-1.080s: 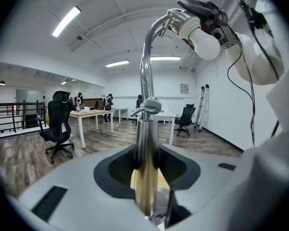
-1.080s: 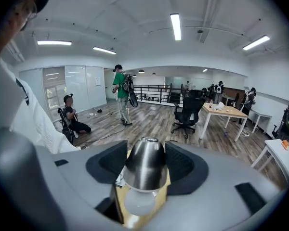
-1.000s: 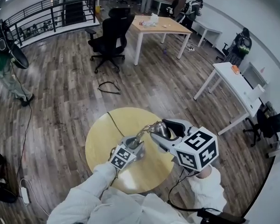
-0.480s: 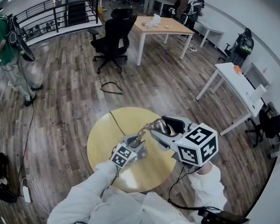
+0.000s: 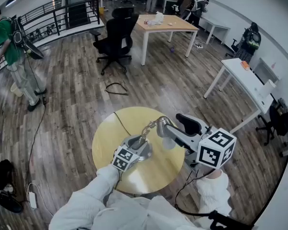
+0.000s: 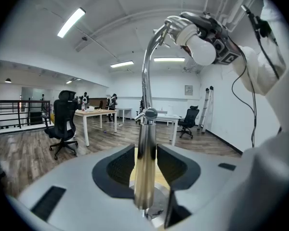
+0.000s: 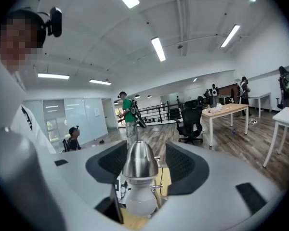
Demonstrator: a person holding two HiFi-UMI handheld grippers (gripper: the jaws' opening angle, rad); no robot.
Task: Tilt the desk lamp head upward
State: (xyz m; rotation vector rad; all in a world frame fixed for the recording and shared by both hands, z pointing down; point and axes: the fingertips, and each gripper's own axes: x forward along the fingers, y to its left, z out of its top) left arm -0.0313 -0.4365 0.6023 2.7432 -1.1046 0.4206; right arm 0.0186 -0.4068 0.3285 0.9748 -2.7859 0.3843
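Note:
A chrome desk lamp stands on the round yellow table (image 5: 108,138). Its gooseneck (image 5: 149,128) curves up to the lamp head (image 5: 163,126). My left gripper (image 5: 134,148) is shut on the lamp's upright post (image 6: 145,167) just above the base. My right gripper (image 5: 171,131) is shut on the lamp head (image 7: 140,160), and the white bulb (image 7: 140,199) pokes out below the shade. From the left gripper view, the head (image 6: 195,32) sits high up at the right with its bulb (image 6: 203,52) facing down and toward the right.
The lamp's black cord (image 5: 121,123) runs over the table's far edge. On the wooden floor lie a cable loop (image 5: 116,88) and a black office chair (image 5: 116,35). A wooden desk (image 5: 165,24) and a white desk (image 5: 245,80) stand beyond. A person in green (image 5: 14,51) stands far left.
My right gripper has swung out to the right while holding the lamp head, and the bulb now shows beneath it. My left gripper stays on the post. The person in green has walked closer.

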